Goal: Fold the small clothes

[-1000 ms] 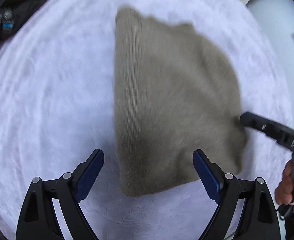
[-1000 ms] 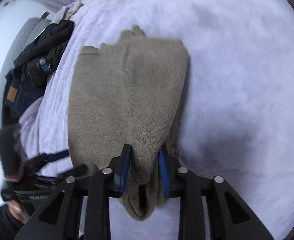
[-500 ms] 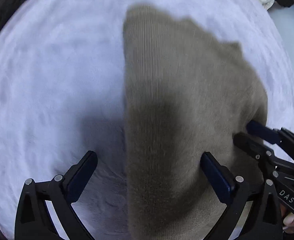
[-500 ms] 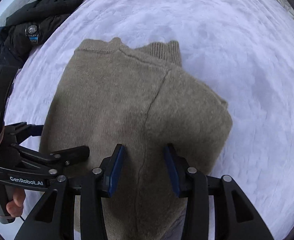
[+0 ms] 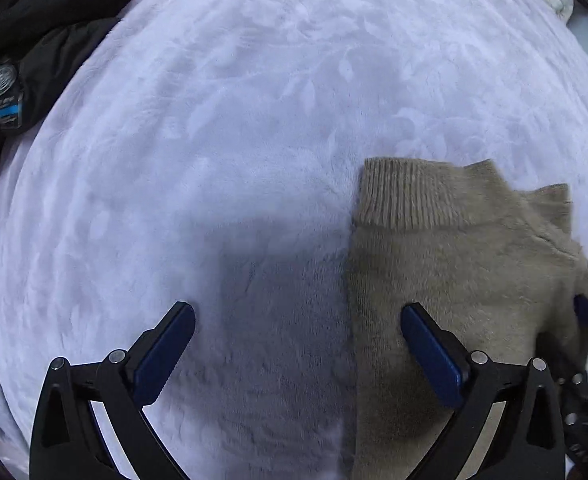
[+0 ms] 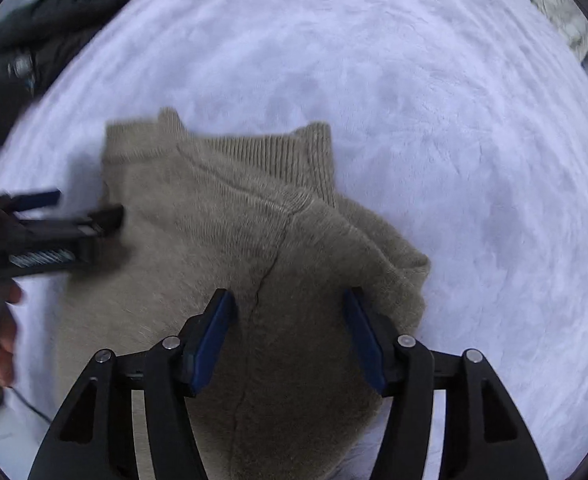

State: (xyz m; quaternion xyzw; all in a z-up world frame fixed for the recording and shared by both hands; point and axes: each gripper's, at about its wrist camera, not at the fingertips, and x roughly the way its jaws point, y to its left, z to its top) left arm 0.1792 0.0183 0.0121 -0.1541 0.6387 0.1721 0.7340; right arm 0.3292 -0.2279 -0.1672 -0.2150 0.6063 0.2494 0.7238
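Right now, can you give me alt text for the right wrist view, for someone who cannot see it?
A folded taupe knit sweater lies on a pale lilac fleece blanket, and the right gripper points down over it, its jaws opening with the fabric between the blue pads but not pinched. The left gripper reaches in from the left edge, and dark clothes are heaped at upper left.

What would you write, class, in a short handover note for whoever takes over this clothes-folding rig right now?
Left gripper: open wide, empty, over the lilac fleece blanket at the left edge of the taupe knitted sweater.
Right gripper: jaws opening, sweater beneath them, not pinched.
Sweater: lies folded on the blanket, ribbed cuffs at the far end.
Done: one fold laid.
Left: probably fold it smaller and tidy. Dark clothes wait at the far left.
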